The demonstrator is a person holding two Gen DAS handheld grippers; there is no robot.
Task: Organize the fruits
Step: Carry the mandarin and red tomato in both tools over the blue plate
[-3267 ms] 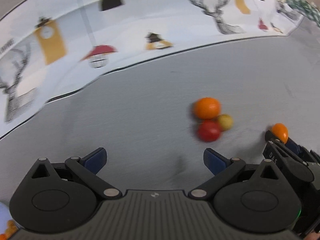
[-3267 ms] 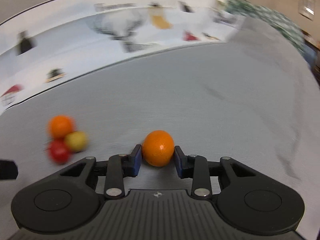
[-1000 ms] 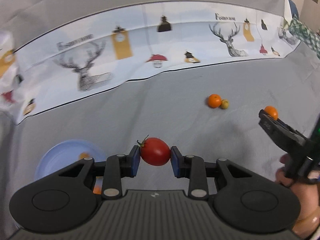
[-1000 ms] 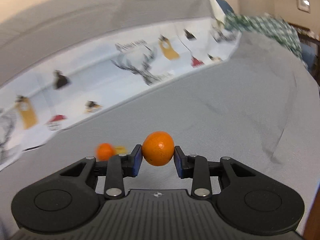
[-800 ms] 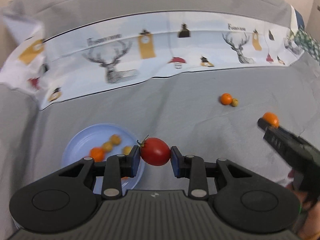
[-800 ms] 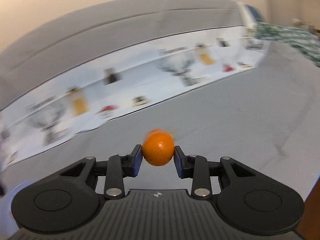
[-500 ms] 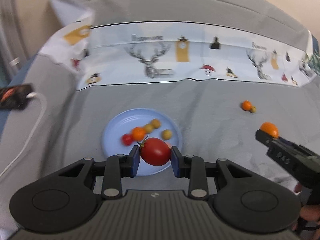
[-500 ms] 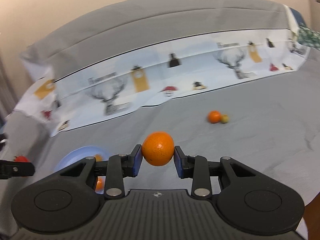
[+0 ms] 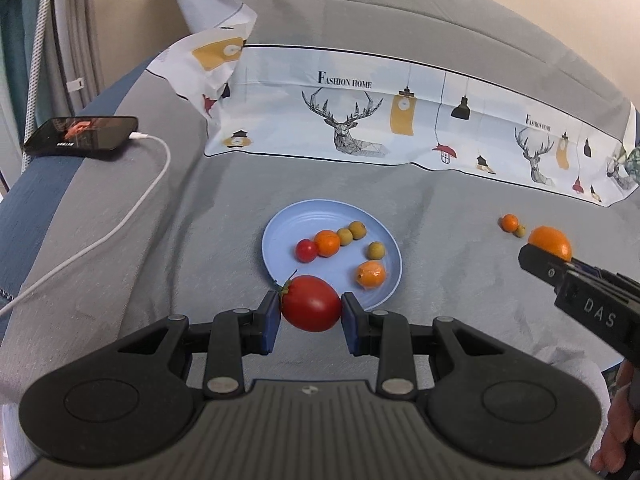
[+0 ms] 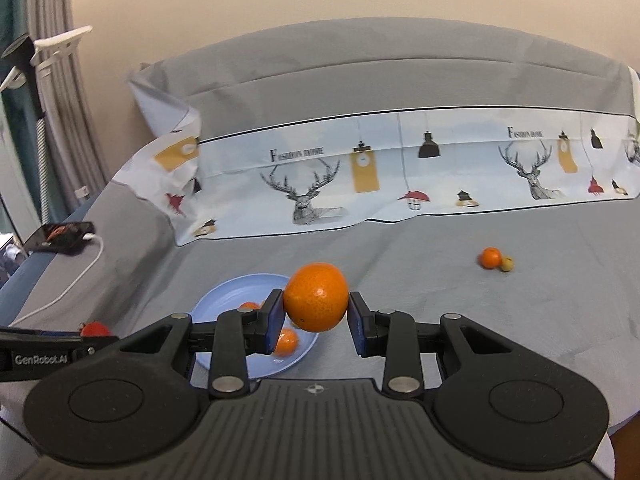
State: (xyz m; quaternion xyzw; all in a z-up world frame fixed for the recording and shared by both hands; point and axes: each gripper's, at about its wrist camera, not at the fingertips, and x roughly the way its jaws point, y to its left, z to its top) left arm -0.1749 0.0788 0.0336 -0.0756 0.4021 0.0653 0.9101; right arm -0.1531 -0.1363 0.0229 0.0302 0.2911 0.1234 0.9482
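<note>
Blue plate [image 9: 390, 248] shows six fruits from my left wrist; my right wrist hides most. Left tongs [image 9: 311, 317] pinch the red tomato [image 9: 311, 303] at the plate's near rim, long axis crosswise, stem left. Right tongs [image 10: 316, 318] clamp an orange [image 10: 317, 297] right of the plate.

The right gripper [image 10: 316, 322] clamps an orange [image 10: 316, 297] between its blue fingers [image 10: 273, 320]. Behind the orange, on the grey bed [image 10: 460, 312], lies a blue plate [image 10: 224, 292] holding small fruits. The left gripper [image 10: 90, 334], left of the plate, grips a tomato [image 10: 94, 329].
</note>
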